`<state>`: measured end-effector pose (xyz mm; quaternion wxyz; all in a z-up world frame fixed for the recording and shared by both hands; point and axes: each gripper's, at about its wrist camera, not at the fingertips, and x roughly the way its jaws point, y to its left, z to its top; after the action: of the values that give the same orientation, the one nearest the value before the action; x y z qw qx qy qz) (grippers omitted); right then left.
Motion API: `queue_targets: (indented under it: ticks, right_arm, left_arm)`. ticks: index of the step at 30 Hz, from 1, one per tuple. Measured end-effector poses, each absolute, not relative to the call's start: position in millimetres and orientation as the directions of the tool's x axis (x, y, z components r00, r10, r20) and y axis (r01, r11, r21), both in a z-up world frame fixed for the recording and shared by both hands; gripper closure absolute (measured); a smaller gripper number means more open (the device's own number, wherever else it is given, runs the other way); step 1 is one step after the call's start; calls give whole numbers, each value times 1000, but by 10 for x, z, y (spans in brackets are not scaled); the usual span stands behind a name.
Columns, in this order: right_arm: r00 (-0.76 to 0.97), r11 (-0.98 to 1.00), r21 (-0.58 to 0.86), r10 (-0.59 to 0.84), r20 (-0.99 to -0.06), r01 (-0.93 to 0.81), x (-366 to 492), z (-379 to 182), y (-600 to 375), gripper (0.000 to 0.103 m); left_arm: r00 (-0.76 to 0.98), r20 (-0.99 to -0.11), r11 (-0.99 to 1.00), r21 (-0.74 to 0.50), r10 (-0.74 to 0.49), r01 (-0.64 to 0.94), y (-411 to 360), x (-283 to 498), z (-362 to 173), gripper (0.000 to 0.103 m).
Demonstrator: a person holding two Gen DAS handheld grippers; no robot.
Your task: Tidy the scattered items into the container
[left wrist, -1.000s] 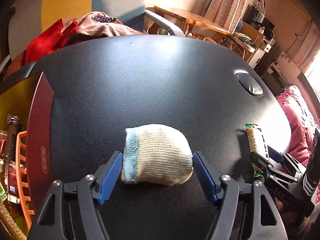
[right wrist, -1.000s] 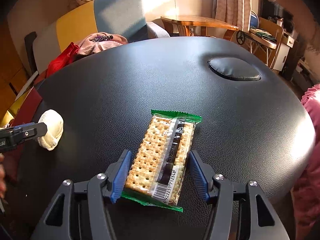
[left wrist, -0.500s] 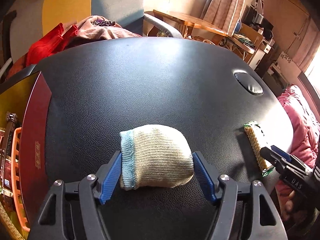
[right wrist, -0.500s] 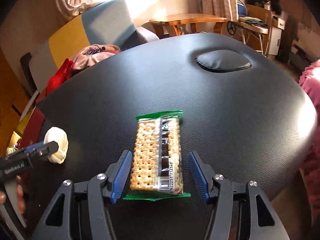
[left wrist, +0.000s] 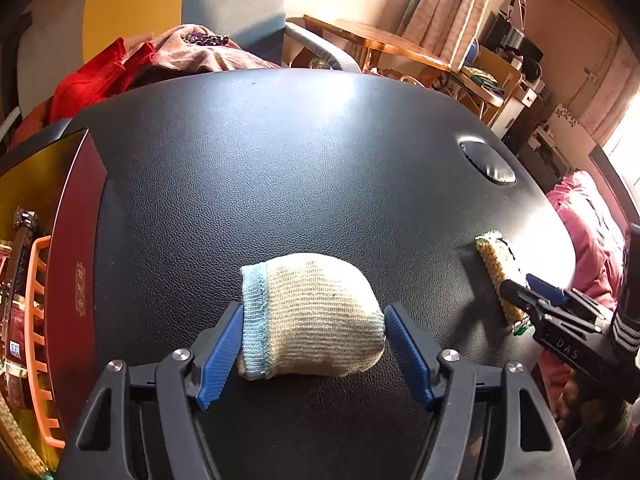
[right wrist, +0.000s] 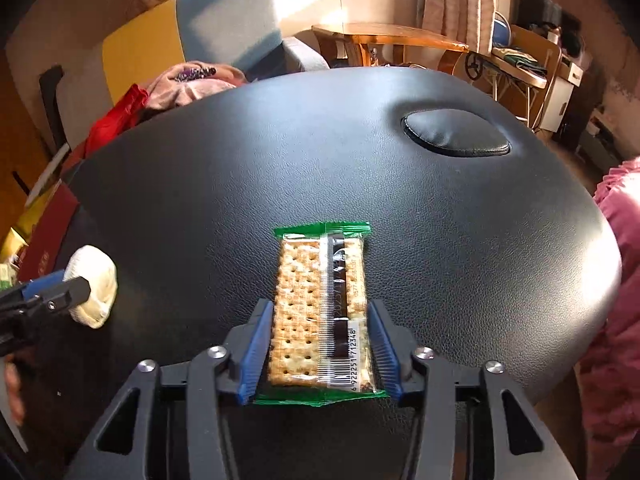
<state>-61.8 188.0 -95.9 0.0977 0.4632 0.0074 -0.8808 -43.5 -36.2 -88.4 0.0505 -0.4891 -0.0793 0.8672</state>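
Orange basket (left wrist: 38, 320) at far left edge, left gripper (left wrist: 312, 340) wide open around sock (left wrist: 310, 316) lying on black table (left wrist: 280, 160), pads seemingly just touching it, right gripper (right wrist: 320, 348) jaws just closing on cracker pack (right wrist: 320, 312), pads apparently against its sides.

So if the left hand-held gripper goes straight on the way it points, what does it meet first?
Probably the rolled sock, already between the open left hand-held gripper; under it lies the black padded table.
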Motion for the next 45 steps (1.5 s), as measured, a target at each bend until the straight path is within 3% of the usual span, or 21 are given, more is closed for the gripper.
queue_targets:
  ticks: [11,18,24,45]
  right_arm:
    - [-575,-979,75,-172,-800,189,-562,-987,1905,55]
    - [-586,-979,82,-179,-791,188,-538,-986,1828,56]
    - [-582,-972,97,-206,-787,212,-497,-967,1689,56]
    - [-565,-952,111,-261,-783,285,-276,-863,1321,56]
  left_arm:
    - [-551,-818,-983,-182,164,-23,-358,-359,-909,34]
    - [-563,-813,-988,-150,146,-39,-302,-277,-846,48]
    - [-566,-810,-987,-153,152,-46,-308,-170,-804,51]
    - [-666,-736,-989,-143,120,-21,-522,396,-331,52]
